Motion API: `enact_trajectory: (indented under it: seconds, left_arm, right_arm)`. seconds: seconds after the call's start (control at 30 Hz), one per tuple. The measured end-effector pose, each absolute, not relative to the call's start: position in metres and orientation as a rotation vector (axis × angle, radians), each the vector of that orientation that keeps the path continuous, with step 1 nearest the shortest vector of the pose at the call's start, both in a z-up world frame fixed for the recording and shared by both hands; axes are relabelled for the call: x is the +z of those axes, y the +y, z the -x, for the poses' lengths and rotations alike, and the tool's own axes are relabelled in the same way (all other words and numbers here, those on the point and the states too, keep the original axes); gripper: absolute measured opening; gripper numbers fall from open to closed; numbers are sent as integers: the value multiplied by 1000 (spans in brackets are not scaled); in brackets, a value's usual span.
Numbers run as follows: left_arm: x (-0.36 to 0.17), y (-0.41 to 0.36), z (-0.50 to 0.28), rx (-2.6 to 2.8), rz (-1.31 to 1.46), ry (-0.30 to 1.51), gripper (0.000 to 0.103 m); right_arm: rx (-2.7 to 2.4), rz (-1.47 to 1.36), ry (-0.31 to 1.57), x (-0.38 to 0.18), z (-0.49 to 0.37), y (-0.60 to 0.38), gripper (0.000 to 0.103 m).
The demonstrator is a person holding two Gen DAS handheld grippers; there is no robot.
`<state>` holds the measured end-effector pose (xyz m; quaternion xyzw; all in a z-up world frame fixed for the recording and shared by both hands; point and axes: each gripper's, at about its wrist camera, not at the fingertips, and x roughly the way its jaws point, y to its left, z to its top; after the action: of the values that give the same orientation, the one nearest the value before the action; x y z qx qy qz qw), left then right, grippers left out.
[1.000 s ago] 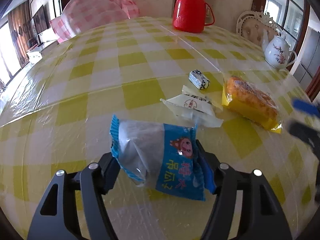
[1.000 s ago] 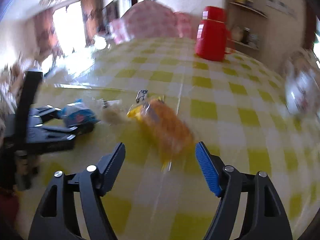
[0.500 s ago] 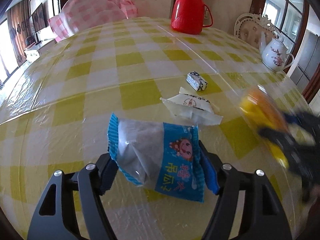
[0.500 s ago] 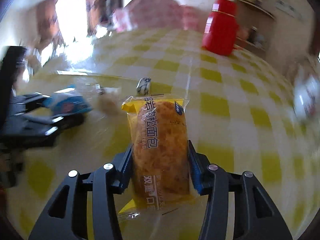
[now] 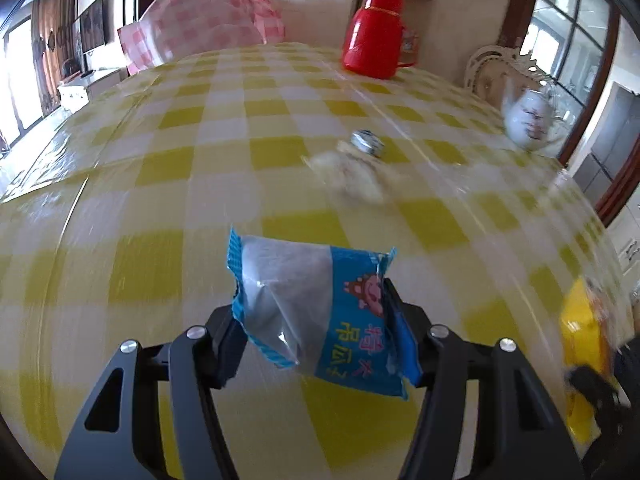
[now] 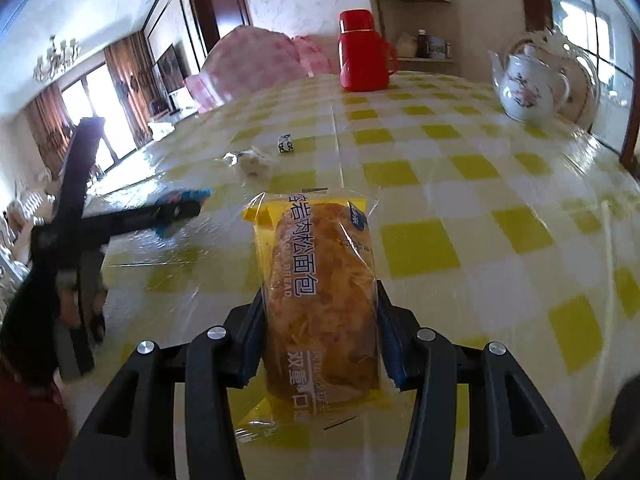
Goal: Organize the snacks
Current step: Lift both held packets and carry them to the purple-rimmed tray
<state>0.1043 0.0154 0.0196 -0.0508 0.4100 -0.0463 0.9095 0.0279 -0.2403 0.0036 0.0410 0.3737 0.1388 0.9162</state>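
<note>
My left gripper (image 5: 316,332) is shut on a blue and clear snack packet (image 5: 316,308) and holds it above the yellow checked table (image 5: 160,184). My right gripper (image 6: 320,332) is shut on a yellow bread packet (image 6: 320,292), lifted off the table; it also shows at the right edge of the left wrist view (image 5: 580,344). A white snack packet (image 5: 352,172) and a small blue-white candy (image 5: 366,142) lie further out on the table. In the right wrist view the white packet (image 6: 252,164) and the candy (image 6: 285,145) lie ahead to the left, beyond the left gripper (image 6: 176,212).
A red thermos (image 5: 374,32) stands at the table's far side. A white teapot (image 6: 528,84) stands at the right edge. A pink checked cushion (image 5: 200,32) lies at the far left. The table edge curves away on the right.
My right gripper closed on the yellow bread packet and lifted it off the table toward me. My left gripper still holds the blue packet and has drawn back and up.
</note>
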Motion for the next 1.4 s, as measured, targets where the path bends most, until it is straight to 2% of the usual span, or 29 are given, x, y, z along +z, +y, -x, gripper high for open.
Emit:
enact_trajectory:
  seconds: [0.37,0.5,0.7,1.0,1.4]
  left_arm:
    - [46,3,30,-119,89,683,61]
    - [71,8,80,-127,91,554,61]
    - [118,13,147,-147,68,381,61]
    - [155,24,209,-141,18,263,62]
    - [165,54,244,-89,-14,217,62]
  right_arm:
    - [278,-187,638,26,62,-249,48]
    - [277,-188,492,49,112,-251,48]
    - [278,-145,383,84,170,-248,48]
    - [312,-76,231,132,224,-226,48]
    - [394,-21,208,149,241,-182,48]
